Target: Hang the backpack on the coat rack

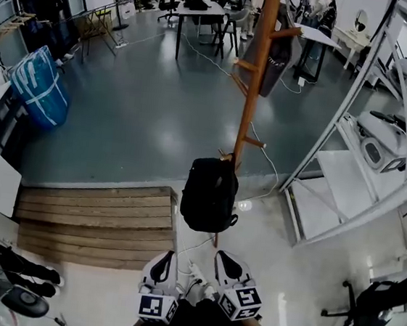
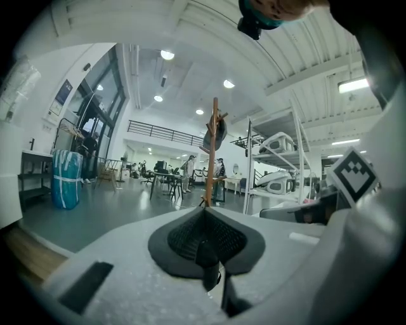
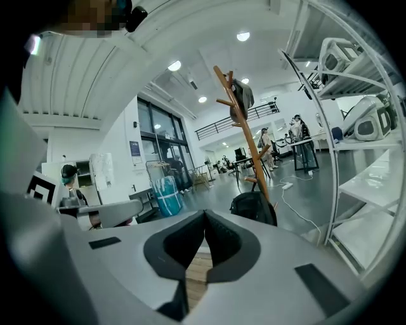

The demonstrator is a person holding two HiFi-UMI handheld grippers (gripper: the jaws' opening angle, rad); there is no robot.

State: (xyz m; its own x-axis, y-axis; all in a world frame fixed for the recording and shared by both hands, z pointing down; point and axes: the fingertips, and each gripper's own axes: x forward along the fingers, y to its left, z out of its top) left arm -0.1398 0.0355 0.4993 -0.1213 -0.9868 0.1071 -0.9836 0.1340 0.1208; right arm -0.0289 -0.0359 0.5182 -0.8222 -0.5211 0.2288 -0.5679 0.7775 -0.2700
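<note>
While the left gripper (image 1: 165,262) hangs low with its jaws together on nothing, it poses little risk by itself, though a swing forward could knock the backpack (image 1: 210,194). The backpack appears to hang on the lowest peg of the rack (image 1: 255,77), just ahead of both grippers. Whether its loop sits fully over that peg cannot be told, so the likeliest failure is a shallow catch: a nudge, or the bag's own weight, could slide the loop off and drop it to the floor. The right gripper (image 1: 226,262), jaws likewise pressed together and empty, sits near the bag and carries the same risk of a bump. A second bag (image 1: 274,53) hangs high on the pole, so a hard push could rock the rack. The cable (image 1: 266,153) on the floor further right could snag a foot
</note>
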